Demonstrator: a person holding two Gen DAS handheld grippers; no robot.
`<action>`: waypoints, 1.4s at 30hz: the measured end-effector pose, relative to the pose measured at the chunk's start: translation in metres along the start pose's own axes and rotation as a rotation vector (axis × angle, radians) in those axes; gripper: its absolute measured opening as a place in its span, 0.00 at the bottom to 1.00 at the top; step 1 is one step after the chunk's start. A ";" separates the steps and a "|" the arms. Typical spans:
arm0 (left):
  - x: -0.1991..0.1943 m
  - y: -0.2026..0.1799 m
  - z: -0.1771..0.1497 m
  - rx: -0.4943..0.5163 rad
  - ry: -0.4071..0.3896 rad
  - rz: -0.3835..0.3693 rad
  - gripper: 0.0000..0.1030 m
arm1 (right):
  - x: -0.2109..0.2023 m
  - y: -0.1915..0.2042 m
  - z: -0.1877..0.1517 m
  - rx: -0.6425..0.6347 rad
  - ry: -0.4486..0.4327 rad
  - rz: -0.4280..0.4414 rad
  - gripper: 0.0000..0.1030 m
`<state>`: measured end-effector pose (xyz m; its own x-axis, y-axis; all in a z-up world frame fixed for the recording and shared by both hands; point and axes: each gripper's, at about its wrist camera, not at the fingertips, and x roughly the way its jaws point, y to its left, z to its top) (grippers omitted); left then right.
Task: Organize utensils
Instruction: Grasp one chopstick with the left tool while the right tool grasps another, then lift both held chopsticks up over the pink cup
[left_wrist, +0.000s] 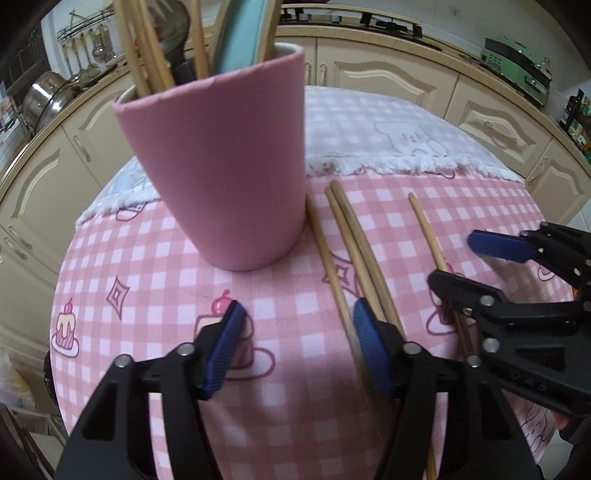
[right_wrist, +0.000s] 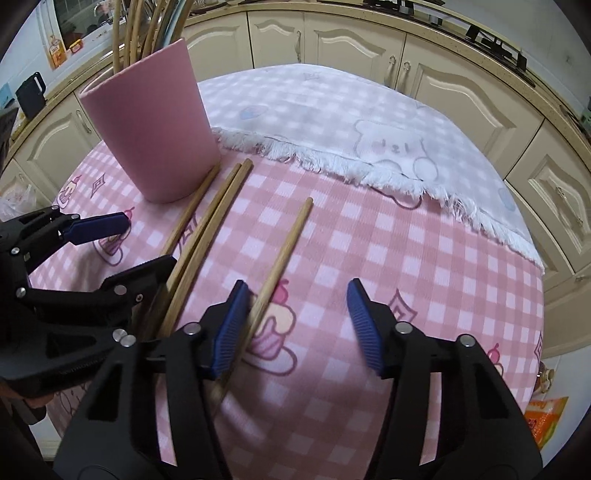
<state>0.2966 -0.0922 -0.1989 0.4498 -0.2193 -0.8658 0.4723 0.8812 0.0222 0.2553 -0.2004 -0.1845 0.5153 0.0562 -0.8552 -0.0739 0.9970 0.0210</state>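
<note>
A pink cup (left_wrist: 221, 166) (right_wrist: 155, 122) stands upright on the table and holds wooden chopsticks (left_wrist: 147, 44), a metal spoon (left_wrist: 177, 26) and a teal utensil (left_wrist: 240, 29). To the right of the cup, several loose chopsticks lie on the cloth. One chopstick (left_wrist: 332, 266) touches the cup's base, and a pair (left_wrist: 354, 240) (right_wrist: 214, 210) lies beside it. My left gripper (left_wrist: 299, 332) (right_wrist: 144, 243) is open above the cloth, and the pair runs under its right finger. My right gripper (right_wrist: 297, 325) (left_wrist: 458, 262) is open. The lone chopstick (right_wrist: 284, 258) (left_wrist: 428, 232) lies between its jaws, against the left pad (right_wrist: 231, 328).
A pink checked tablecloth (left_wrist: 147, 258) covers the round table, with a white fringed cloth (right_wrist: 369, 122) over the far half. Cream cabinets (right_wrist: 461, 85) curve around behind. Pots (left_wrist: 48, 96) sit on the left counter, a green appliance (left_wrist: 517, 62) on the right, and an orange packet (right_wrist: 546, 417) lies below the table edge.
</note>
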 end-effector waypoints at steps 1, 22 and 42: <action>-0.001 -0.003 0.000 0.010 -0.003 -0.009 0.37 | -0.001 0.003 0.000 -0.016 -0.004 0.011 0.36; -0.088 0.017 -0.045 -0.126 -0.275 -0.122 0.04 | -0.069 -0.015 -0.028 0.038 -0.253 0.355 0.06; -0.161 0.044 -0.018 -0.239 -0.737 -0.083 0.04 | -0.117 -0.015 0.000 0.061 -0.553 0.541 0.06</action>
<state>0.2314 -0.0105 -0.0671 0.8473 -0.4368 -0.3022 0.3881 0.8976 -0.2090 0.1962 -0.2221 -0.0853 0.7733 0.5380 -0.3356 -0.3977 0.8237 0.4042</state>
